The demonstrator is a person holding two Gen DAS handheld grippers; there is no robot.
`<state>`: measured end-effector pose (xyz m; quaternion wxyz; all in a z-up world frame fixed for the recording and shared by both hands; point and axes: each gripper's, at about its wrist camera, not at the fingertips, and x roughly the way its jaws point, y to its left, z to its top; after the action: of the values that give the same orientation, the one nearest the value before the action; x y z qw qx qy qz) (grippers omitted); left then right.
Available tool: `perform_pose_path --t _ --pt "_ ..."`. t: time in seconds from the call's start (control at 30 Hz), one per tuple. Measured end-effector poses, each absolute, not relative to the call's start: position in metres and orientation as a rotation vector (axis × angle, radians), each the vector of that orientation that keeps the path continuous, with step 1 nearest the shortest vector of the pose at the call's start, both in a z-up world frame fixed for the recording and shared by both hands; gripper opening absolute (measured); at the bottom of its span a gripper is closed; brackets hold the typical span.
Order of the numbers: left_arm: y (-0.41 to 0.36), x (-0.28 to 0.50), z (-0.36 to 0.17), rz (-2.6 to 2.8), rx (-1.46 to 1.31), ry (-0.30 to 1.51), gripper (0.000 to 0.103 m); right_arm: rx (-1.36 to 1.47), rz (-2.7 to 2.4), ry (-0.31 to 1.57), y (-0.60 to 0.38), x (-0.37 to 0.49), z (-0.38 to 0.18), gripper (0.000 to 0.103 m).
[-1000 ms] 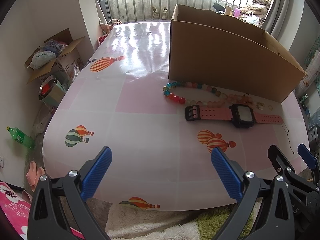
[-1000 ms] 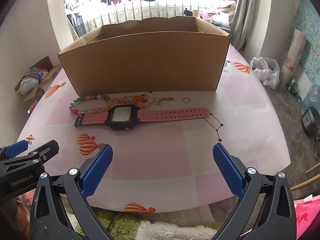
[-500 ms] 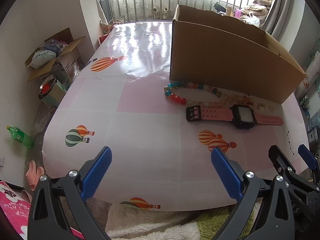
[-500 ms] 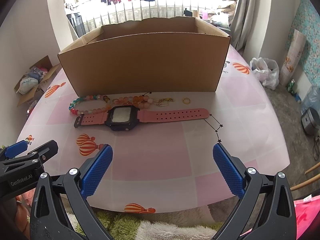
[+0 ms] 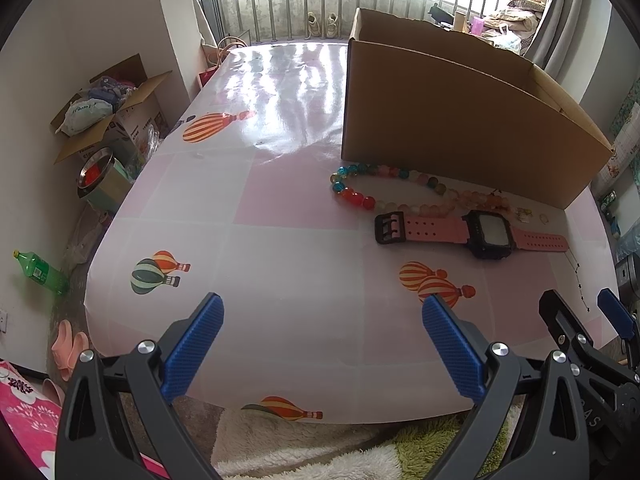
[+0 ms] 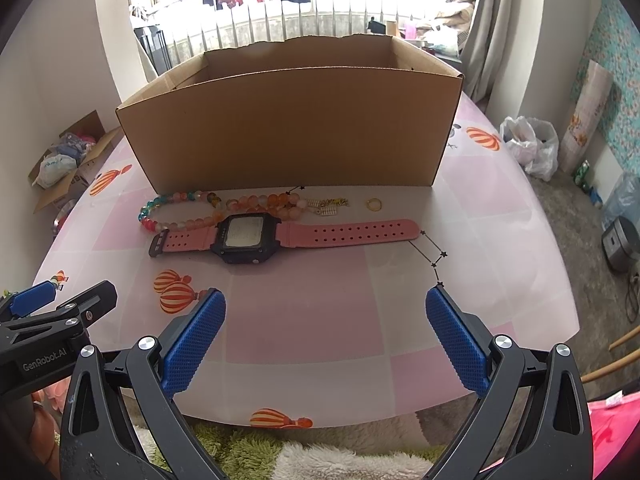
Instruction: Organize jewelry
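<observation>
A: Status? Both grippers empty: left gripper [image 5: 322, 338] and right gripper [image 6: 326, 330] hang at the near edge of the table [image 6: 304, 320] with jaws spread wide.

B: Nothing picked yet, I'd say. All the jewelry lies in a row just in front of the cardboard box [image 6: 292, 128], which is open-topped.

A: First target?

B: The watch [image 6: 244, 236] seems easiest. Pink perforated strap, likely rubbery; black square case, flat-lying. Grab across the strap beside the case, not on the glass. Then lift over the box wall.

A: Beads?

B: The bead bracelet [image 6: 180, 210] touches the watch's far side. Round glossy beads, red, teal, peach. They'll roll and sag, so pinch across the strand and lift slowly.

A: Small stuff?

B: A gold ring [image 6: 374, 203] and a small gold trinket [image 6: 330, 205], type unclear. Both thin, flat on slick tablecloth. Likely to skid; close the pads low.

A: The black chain [image 6: 434, 254]?

B: Hair-thin with star charms, runs from the strap tip toward the right gripper. Hardest pinch. Leave last.
</observation>
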<state>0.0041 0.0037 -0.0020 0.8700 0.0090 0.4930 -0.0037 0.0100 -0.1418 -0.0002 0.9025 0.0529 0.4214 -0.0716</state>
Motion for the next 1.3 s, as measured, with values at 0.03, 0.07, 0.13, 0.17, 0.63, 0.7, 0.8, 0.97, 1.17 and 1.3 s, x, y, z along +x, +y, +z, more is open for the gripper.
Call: perform_pose_path --t 0.03,0.07,0.13,0.17,0.63,0.7,0.8,0.97,1.17,1.3 --pt "0.004 0.004 -0.002 -0.008 0.018 1.031 0.097 0.109 -0.148 0.871 -0.141 0.010 0.000 0.096" --pt "0.004 0.004 -0.002 -0.008 0.018 1.031 0.097 0.108 -0.148 0.871 -0.141 0.010 0.000 0.096" --pt "0.004 0.004 -0.002 -0.007 0.017 1.033 0.097 0.108 -0.148 0.871 -0.141 0.011 0.000 0.096" --pt "0.004 0.004 -0.003 -0.006 0.017 1.033 0.097 0.109 -0.148 0.872 -0.141 0.011 0.000 0.096" --pt "0.005 0.003 -0.006 0.002 0.015 1.044 0.097 0.108 -0.150 0.873 -0.140 0.011 -0.001 0.096" --pt "0.005 0.003 -0.006 0.003 0.014 1.044 0.097 0.108 -0.150 0.873 -0.140 0.011 -0.001 0.096" --pt "0.005 0.003 -0.006 0.006 0.013 1.047 0.097 0.107 -0.149 0.873 -0.141 0.011 -0.001 0.096" --pt "0.005 0.005 -0.007 0.009 0.014 1.053 0.097 0.110 -0.150 0.875 -0.141 0.010 -0.002 0.096" --pt "0.003 0.008 -0.010 0.016 0.021 1.064 0.097 0.111 -0.147 0.883 -0.141 0.012 -0.004 0.096" --pt "0.001 0.012 -0.014 0.022 0.030 1.078 0.097 0.111 -0.144 0.883 -0.143 0.015 -0.006 0.096"
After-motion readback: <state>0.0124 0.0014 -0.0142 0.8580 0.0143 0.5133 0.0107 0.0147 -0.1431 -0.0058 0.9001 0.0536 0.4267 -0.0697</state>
